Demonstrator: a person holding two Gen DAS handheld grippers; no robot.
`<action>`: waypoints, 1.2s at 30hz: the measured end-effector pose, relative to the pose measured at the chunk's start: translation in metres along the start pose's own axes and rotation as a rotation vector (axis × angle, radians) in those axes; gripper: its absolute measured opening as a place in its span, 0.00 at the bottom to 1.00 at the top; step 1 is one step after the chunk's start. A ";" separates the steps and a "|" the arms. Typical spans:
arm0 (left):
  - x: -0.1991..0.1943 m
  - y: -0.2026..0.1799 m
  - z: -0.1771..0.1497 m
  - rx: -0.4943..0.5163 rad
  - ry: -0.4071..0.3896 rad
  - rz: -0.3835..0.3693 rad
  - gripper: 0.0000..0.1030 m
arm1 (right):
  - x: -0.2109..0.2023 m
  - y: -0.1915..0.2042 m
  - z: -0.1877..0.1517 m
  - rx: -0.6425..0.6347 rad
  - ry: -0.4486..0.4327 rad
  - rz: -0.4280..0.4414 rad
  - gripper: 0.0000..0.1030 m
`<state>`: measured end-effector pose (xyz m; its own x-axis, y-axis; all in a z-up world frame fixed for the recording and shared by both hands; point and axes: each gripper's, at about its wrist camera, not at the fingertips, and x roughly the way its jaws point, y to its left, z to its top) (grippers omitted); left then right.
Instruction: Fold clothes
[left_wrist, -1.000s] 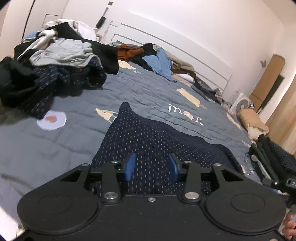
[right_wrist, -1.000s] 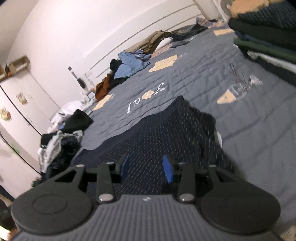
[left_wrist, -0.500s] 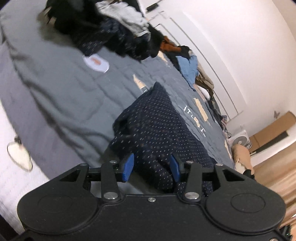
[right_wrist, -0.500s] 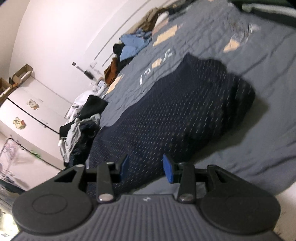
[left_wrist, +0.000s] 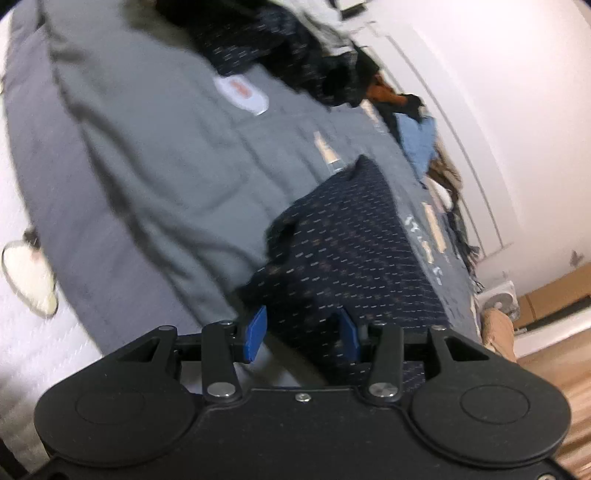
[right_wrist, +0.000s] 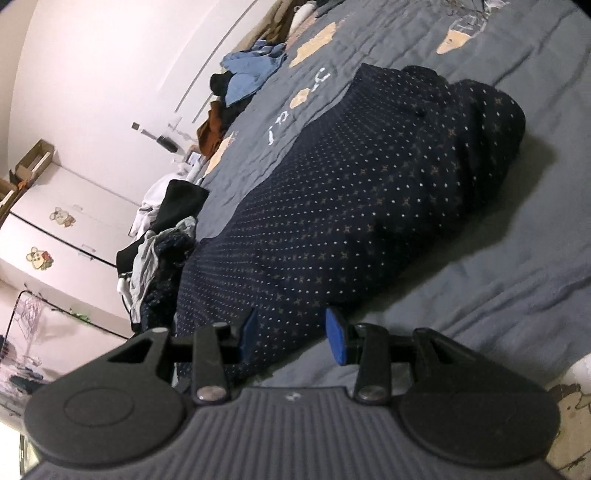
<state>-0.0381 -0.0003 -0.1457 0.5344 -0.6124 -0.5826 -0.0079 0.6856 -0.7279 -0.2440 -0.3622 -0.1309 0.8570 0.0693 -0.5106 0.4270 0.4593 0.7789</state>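
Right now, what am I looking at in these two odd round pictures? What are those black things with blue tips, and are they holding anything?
No robot here: a person carries a hand-held tool in each hand, and each tool has a wide-angle camera looking forward along its two blue-tipped fingers. One picture comes from the left tool, the other from the right tool. Both look across a bed with a grey quilt. On it lies a navy dotted garment, the piece being folded. Both tools stand open at its near edge, fingers apart with the cloth between them; neither is clamped on it. Farther off sit a pile of unfolded clothes and a blue garment near the wall. The left picture is motion-blurred.
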 end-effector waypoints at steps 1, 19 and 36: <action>0.000 0.000 -0.002 0.000 0.008 0.005 0.42 | 0.001 -0.001 -0.001 0.011 0.005 0.003 0.39; -0.002 -0.008 0.002 0.068 -0.020 0.017 0.45 | 0.029 0.028 -0.025 -0.011 0.106 0.081 0.39; 0.006 -0.006 0.007 0.082 0.002 0.022 0.45 | 0.051 0.042 -0.037 -0.015 0.138 0.065 0.39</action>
<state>-0.0288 -0.0048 -0.1424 0.5333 -0.5978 -0.5985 0.0499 0.7286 -0.6832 -0.1926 -0.3066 -0.1378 0.8344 0.2201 -0.5052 0.3664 0.4633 0.8069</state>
